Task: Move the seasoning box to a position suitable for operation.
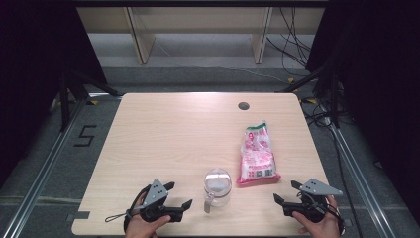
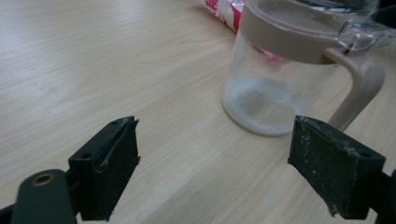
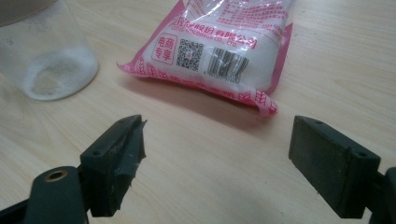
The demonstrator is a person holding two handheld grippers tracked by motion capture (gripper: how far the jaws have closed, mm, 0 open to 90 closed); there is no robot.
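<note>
Two tongs rest low at the near edge of the worktop, each in a person's hand. Left tongs stand spread wide with nothing between the jaws; in the left gripper view they frame bare wood, and the jug stands just ahead of them, toward the right jaw, apart from both. Right tongs are likewise spread wide and hold nothing; in the right gripper view they point at the bag, whose near sealed edge lies a little ahead of the jaws, not touching them.

Between the two tongs, near the front of the worktop, stands the jug: clear, upright, with a beige collar and a beige handle turned toward the person, a clear lid on top and a thin layer of white grains at its bottom. Just beyond and to the right of it lies the bag, flat, pink and white, with a barcode and a square code at its near end, running away from the person. Jug and bag lie near each other; whether they touch I cannot tell.

A small round hole sits at the far side of the worktop. Nothing stands between either tongs and the jug or bag.
</note>
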